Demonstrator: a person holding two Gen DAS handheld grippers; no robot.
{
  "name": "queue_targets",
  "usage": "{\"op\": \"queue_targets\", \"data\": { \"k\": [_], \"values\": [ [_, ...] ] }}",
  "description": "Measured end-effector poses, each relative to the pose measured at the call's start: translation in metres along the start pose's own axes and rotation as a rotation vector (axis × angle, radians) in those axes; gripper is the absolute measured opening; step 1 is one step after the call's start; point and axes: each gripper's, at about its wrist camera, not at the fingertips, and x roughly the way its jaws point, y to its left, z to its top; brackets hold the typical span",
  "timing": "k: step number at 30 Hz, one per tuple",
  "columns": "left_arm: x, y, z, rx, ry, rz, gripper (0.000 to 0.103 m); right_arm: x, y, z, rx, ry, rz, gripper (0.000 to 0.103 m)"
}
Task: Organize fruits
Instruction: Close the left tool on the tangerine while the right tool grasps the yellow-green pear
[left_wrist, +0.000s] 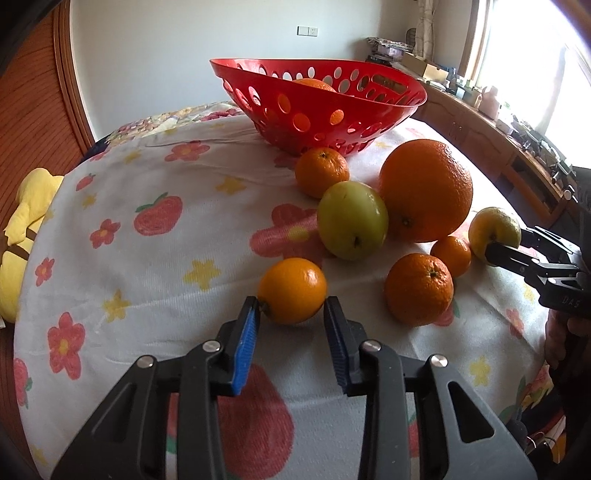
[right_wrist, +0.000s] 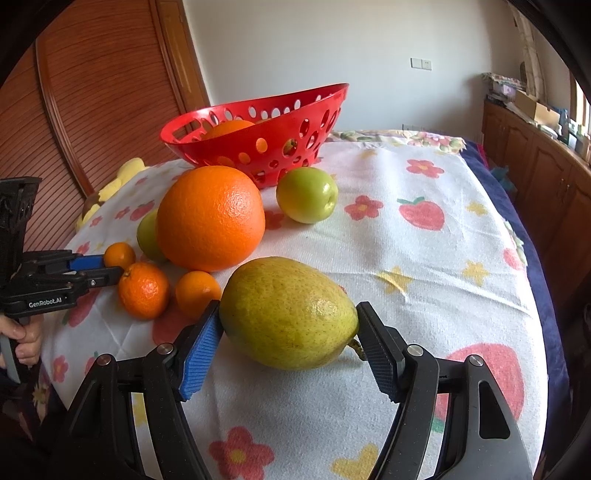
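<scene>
Left tongs (left_wrist: 291, 306): fingers apart, straddling a small orange (left_wrist: 291, 290) that lies on the cloth directly ahead; the blue pads (left_wrist: 244, 341) sit at its two flanks, and whether they already press it cannot be told. Right tongs (right_wrist: 288, 325): fingers set against the two ends of a yellow-green pear (right_wrist: 288, 314), whose long axis runs left to right across the gap, stem (right_wrist: 355, 346) toward the right finger; the fruit rests on the flowered cloth (right_wrist: 424, 258), so the grip looks closed on it but not yet lifted.

Middle ground, left wrist view: a mandarin (left_wrist: 419, 289) and a smaller mandarin (left_wrist: 451, 256) lie between the two tongs; beyond them a green apple (left_wrist: 352, 220) touches a large orange (left_wrist: 426, 190), with another mandarin (left_wrist: 322, 171) behind the apple. A second green apple (right_wrist: 307, 194) shows in the right wrist view, near the basket's foot.

Far ground: the red perforated basket (left_wrist: 369, 122) stands at the far end of the cloth and already holds at least one orange fruit (left_wrist: 314, 84).

Judgement: each fruit lies straight ahead of its own tongs, and the basket lies farther ahead; the left hand appears slightly nearer to it. The coming move calls for lift, then forward carry over the rim, clearing the large orange.
</scene>
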Motion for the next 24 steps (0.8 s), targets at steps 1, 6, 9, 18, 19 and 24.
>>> {"op": "queue_targets", "data": {
  "k": [1, 6, 9, 18, 19, 24],
  "values": [
    [0.0, 0.0, 0.001, -0.001, 0.0, 0.0, 0.034, 0.0, 0.0, 0.0, 0.0, 0.001, 0.001, 0.074],
    [-0.001, 0.001, 0.006, 0.003, -0.011, 0.001, 0.041, 0.002, -0.001, 0.001, 0.001, 0.004, 0.002, 0.074],
    [0.0, 0.001, 0.011, 0.002, -0.015, 0.002, 0.042, 0.003, 0.0, 0.001, 0.0, 0.007, 0.004, 0.074],
    [0.0, -0.002, 0.011, 0.017, -0.005, 0.009, 0.04, 0.003, -0.001, 0.001, 0.001, 0.007, 0.004, 0.074],
    [0.0, -0.002, 0.009, 0.016, -0.005, 0.007, 0.04, 0.003, 0.0, 0.0, 0.0, 0.007, 0.003, 0.074],
    [-0.001, 0.001, 0.005, -0.002, -0.016, -0.008, 0.037, 0.003, -0.001, 0.0, 0.001, 0.007, 0.004, 0.074]
  ]
}}
